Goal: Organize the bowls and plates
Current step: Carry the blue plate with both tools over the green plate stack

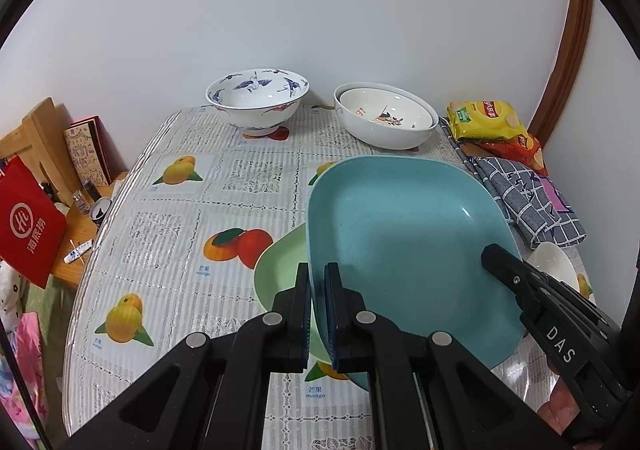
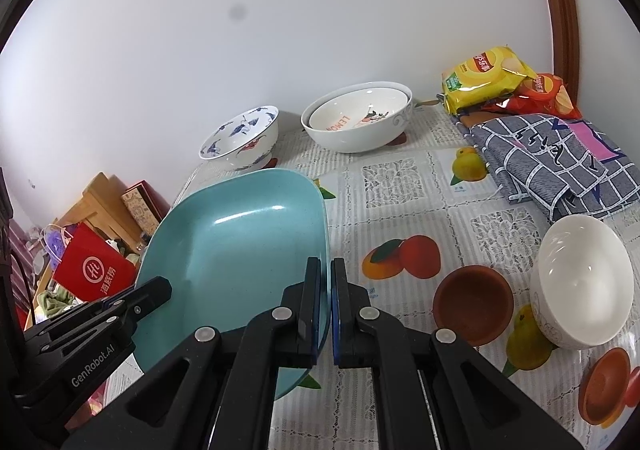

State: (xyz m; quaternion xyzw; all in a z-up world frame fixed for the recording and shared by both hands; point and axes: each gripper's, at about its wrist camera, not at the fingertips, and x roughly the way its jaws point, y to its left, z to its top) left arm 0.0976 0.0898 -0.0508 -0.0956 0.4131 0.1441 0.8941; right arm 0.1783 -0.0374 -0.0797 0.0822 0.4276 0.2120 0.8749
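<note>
While both grippers clamp it from opposite sides, the blue plate is held tilted above the table.

Blue plate (image 1: 412,250): square with rounded corners, speckled blue, its near edge low and its far edge raised; it overlaps the green plate.
Left gripper (image 1: 318,286): jaws closed on the blue plate's left rim, one finger inside the plate, the other outside.
Right gripper (image 2: 326,282): jaws closed on the blue plate's right rim, the rim pinched between the blue pads.
Green plate (image 1: 280,270): pale green, lying on the table, partly under the blue plate and behind the left gripper's fingers.
Table (image 1: 180,210): covered with a cloth printed with fruit pictures and lace squares.
Crane bowl (image 1: 258,96): white with blue birds, upright at the far edge of the table, near the wall.
Nested bowls (image 1: 386,118): a smaller white bowl with orange print sits inside a larger white one, to the right of the crane bowl.
White bowl (image 2: 582,286): plain white, tipped on its side at the right of the table.
Brown dish (image 2: 474,304): small, reddish brown, just beside the white bowl.
Second brown dish (image 2: 608,386): near the right edge, nearer the camera than the white bowl.
Checked cloth (image 2: 560,162): grey-blue, folded, at the far right.
Chip bags (image 2: 486,76): a yellow one on a red one, behind the checked cloth.
</note>
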